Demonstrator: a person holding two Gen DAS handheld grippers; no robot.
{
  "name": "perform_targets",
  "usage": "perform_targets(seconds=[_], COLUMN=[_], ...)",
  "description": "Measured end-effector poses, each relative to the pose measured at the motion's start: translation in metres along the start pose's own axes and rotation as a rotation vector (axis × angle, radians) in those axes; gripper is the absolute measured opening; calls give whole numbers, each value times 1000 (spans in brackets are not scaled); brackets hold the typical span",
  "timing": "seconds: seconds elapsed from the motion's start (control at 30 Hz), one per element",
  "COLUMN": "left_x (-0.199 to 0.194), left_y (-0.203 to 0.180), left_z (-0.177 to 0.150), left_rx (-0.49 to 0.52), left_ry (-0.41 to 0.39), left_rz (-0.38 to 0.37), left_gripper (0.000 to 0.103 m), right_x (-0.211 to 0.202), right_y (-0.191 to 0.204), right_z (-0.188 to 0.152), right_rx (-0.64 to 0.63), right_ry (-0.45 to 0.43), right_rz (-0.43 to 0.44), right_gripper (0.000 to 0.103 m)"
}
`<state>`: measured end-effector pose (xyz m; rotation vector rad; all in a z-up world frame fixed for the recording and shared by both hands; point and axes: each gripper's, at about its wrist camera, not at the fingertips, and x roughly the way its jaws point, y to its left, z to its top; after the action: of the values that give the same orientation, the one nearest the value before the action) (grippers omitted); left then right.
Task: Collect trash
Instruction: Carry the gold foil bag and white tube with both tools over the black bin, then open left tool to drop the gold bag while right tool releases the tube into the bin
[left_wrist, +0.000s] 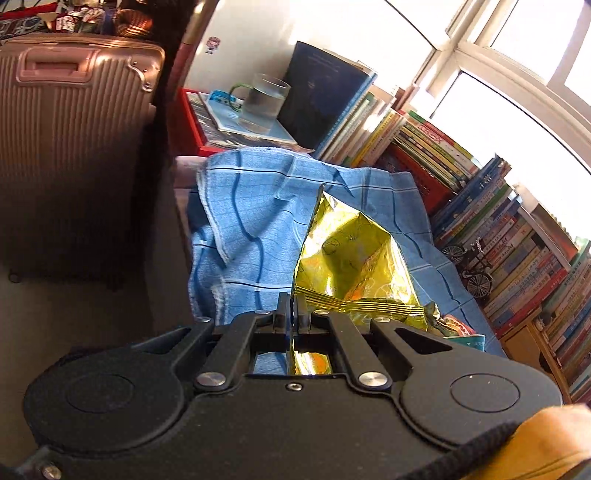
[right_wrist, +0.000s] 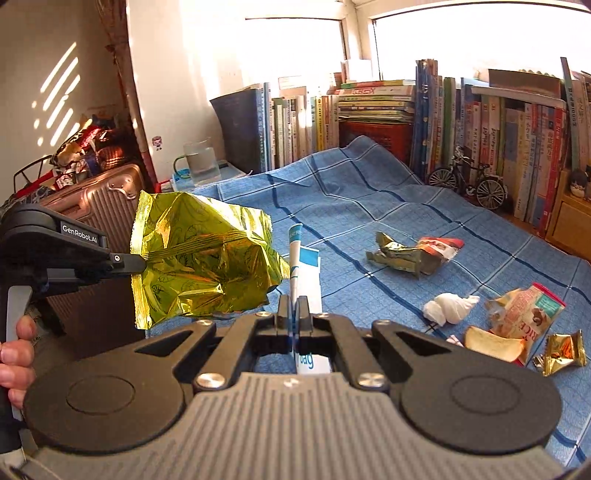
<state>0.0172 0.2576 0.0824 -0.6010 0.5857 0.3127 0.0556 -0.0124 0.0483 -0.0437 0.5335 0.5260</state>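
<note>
here the left tool (left_wrist: 291, 301) pinches a gold bag (left_wrist: 351, 266), the right tool (right_wrist: 293, 308) a half-hidden white packet (right_wrist: 304, 273).

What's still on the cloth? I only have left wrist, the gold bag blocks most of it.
Observer: A crumpled wrapper, a tissue wad, a rice snack pack and a small gold wrapper lie on the cloth.
Operator: Right gripper free?
Observer: No, the right gripper is shut on a white-blue packet.
Operator: Is my bag touching the cloth?
Observer: No, the gold bag hangs in the air from the left gripper, pinched at its seam.
</note>
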Motion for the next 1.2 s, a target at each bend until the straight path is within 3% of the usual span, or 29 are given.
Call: perform_targets(seconds=[0.67,0.97,1.2], left_x=[-75,-95,-95], left_y=[86,112,126], left_z=[-27,-37,-46], left_rx=[-194,-250,-275], left_ry=[-110,-133,-105], left_rz=[207,284,308], left_gripper=[1,1,1], right_x=[5,10,14], right_y=[58,79,89], right_z=[-3,-7,-10], right_rx=[-98,-145,-159], right_ry=[24,46,58], right_rz=[256,308,335], right_gripper=[4,4,4])
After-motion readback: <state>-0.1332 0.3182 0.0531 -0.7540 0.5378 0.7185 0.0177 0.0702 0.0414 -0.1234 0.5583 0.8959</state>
